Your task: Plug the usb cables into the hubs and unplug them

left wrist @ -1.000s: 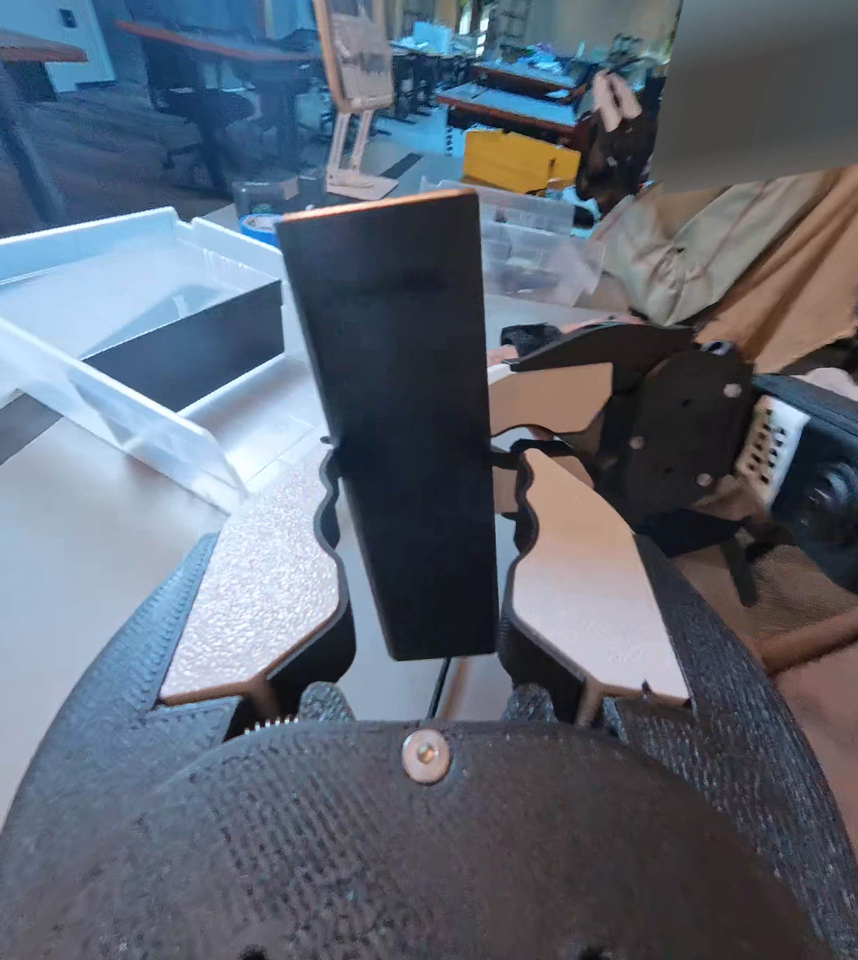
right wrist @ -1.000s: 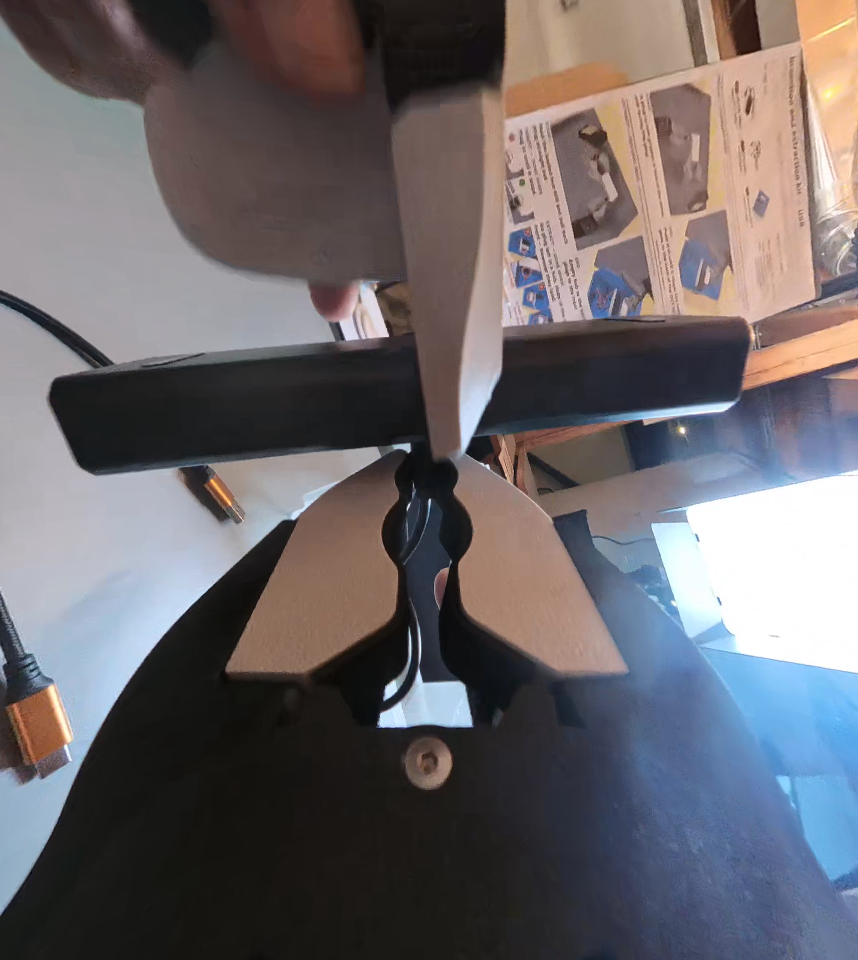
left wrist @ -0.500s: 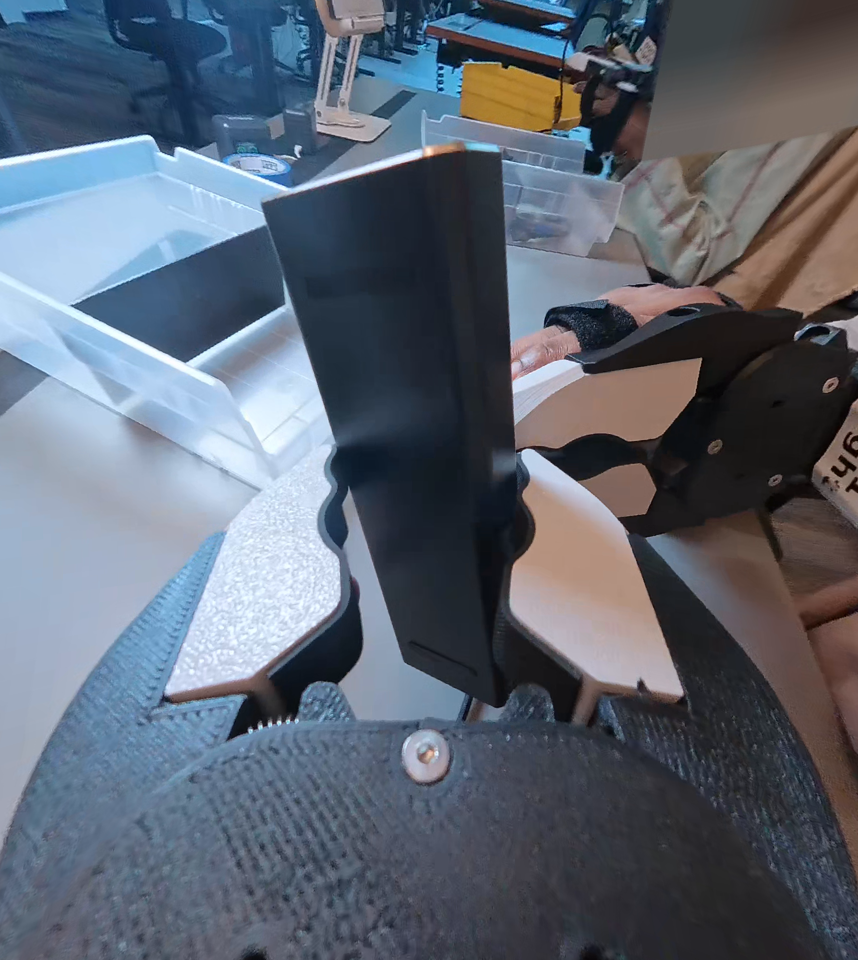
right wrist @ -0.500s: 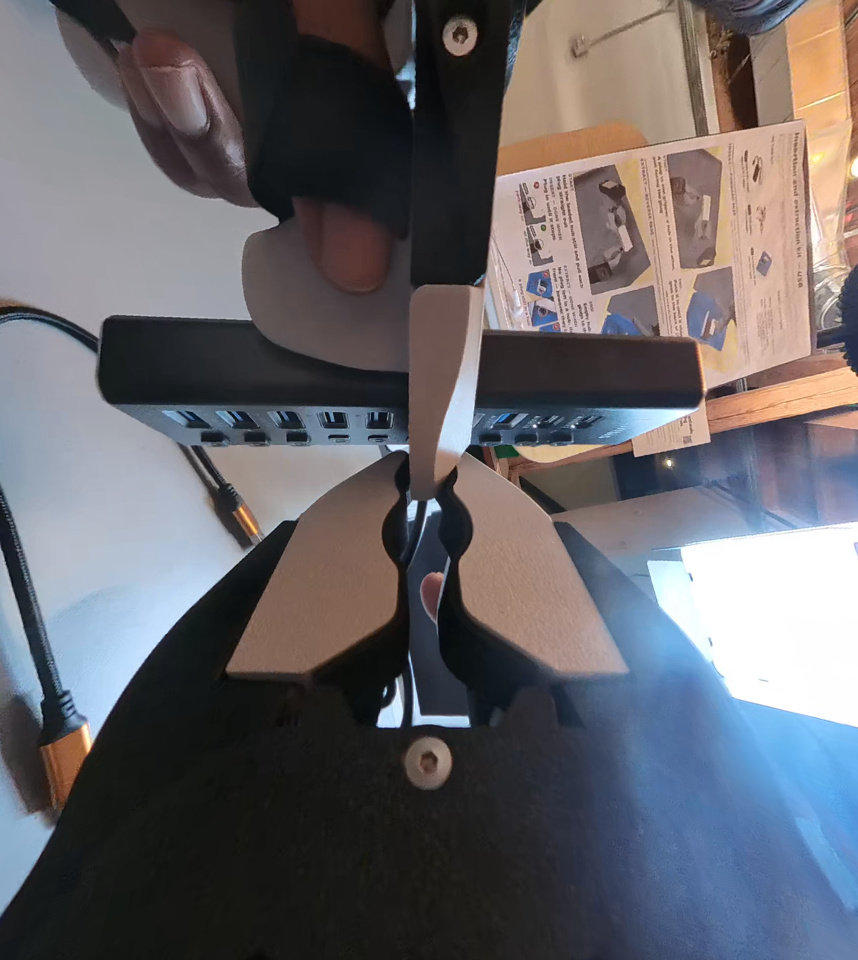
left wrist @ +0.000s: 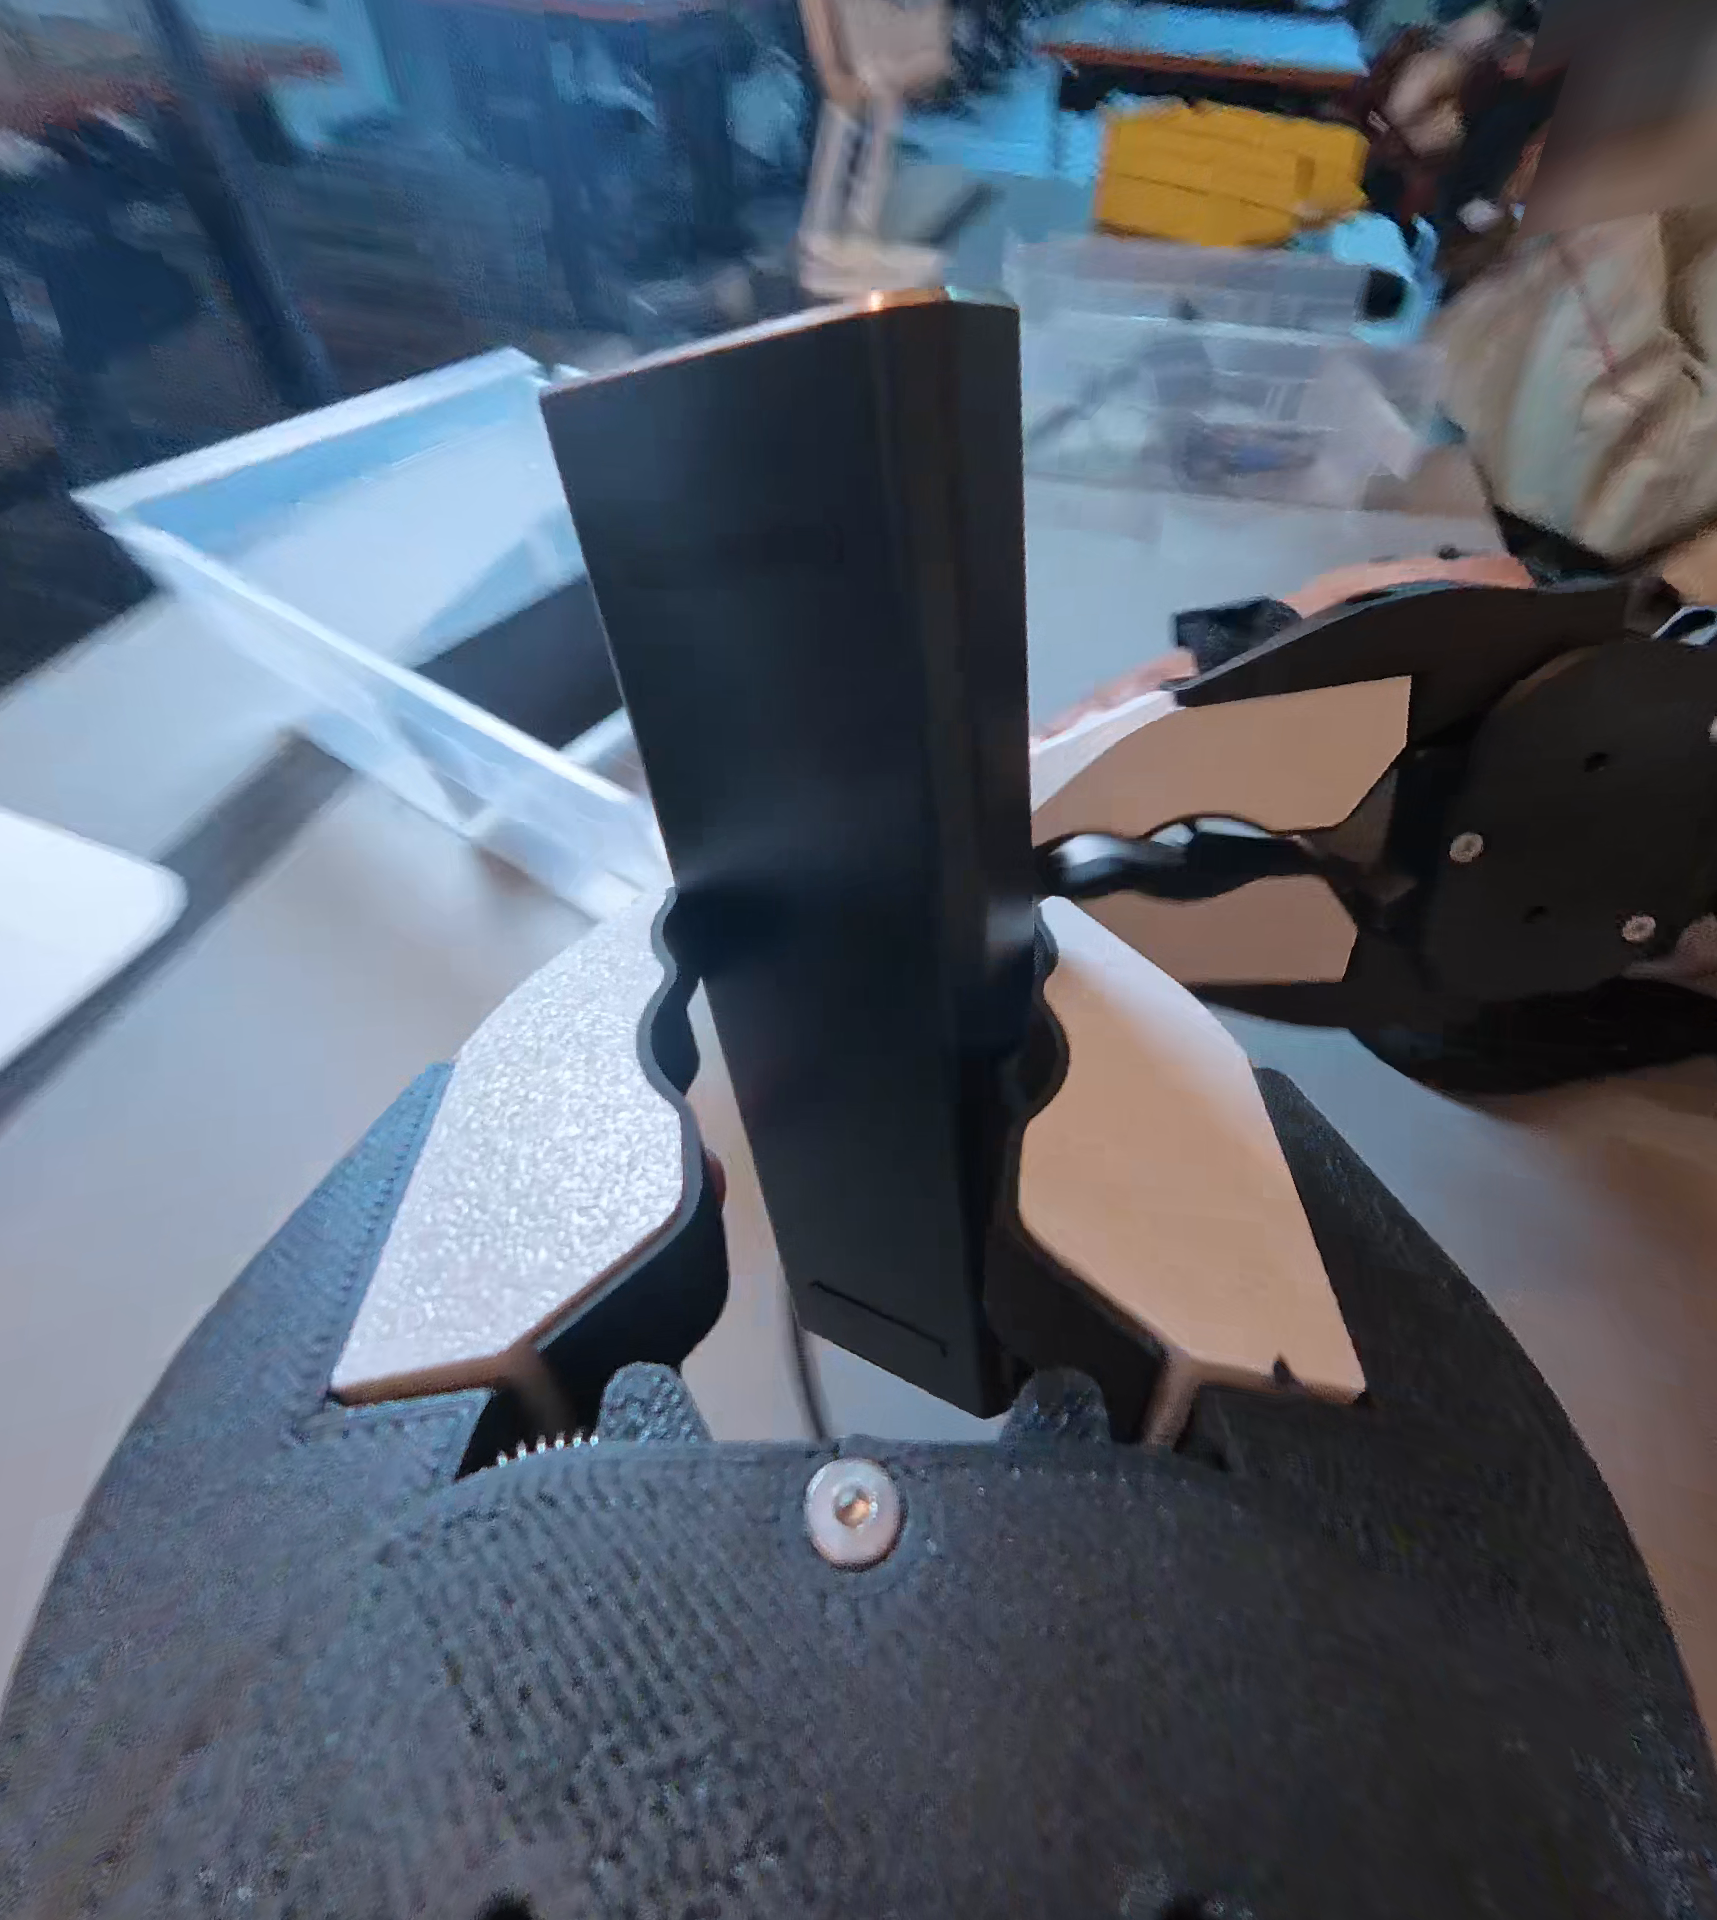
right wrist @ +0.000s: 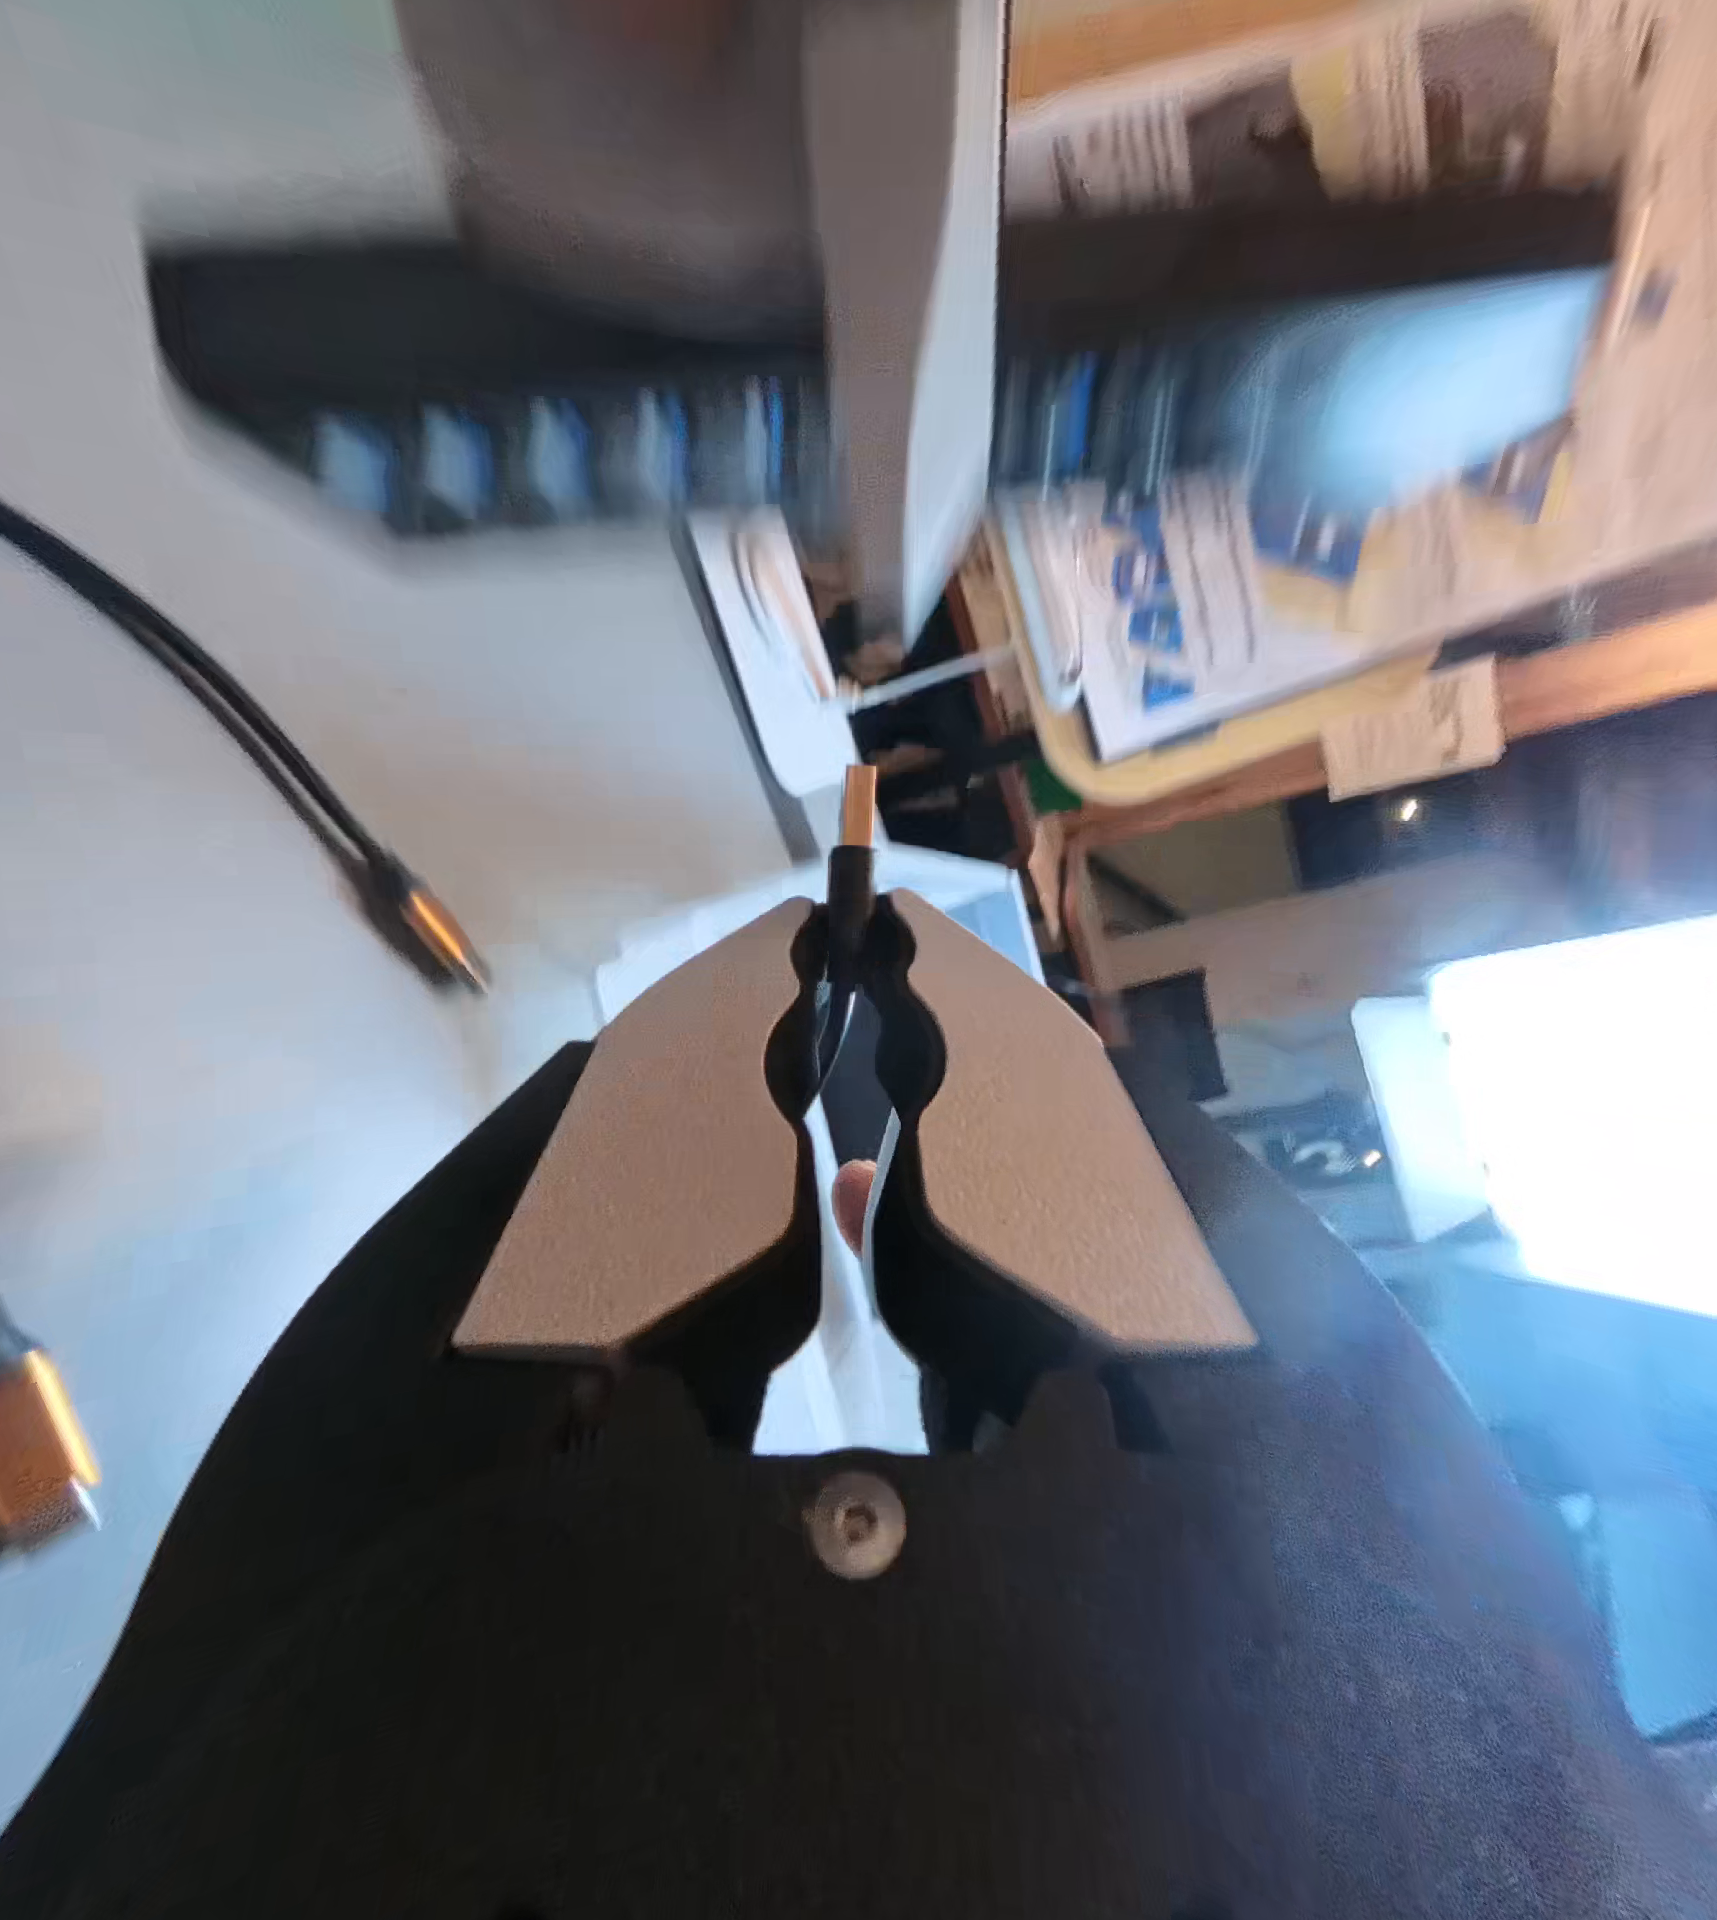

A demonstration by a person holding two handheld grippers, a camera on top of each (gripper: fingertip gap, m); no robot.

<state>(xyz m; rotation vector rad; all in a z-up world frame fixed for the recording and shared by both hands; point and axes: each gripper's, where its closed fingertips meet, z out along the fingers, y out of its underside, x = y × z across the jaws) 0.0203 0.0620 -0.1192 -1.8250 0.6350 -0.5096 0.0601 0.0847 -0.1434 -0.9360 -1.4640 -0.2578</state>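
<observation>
Your right gripper (right wrist: 856, 914) has its jaws clenched on the USB plug (right wrist: 858, 821), gold tip free and pointing to 12 o'clock. Your left gripper (left wrist: 854, 997) grasps the black hub (left wrist: 812, 727) upright. The hub's port row (right wrist: 542, 452) lies blurred at 11 o'clock, apart from the tip. Steady both hands, square the tip to one port, then push straight. Spare cables (right wrist: 12, 1444) rest on the table (right wrist: 106, 779) at 8 o'clock.

The right gripper (right wrist: 854, 914) has pulled its USB plug (right wrist: 858, 821) clear of the hub (right wrist: 480, 353).
</observation>
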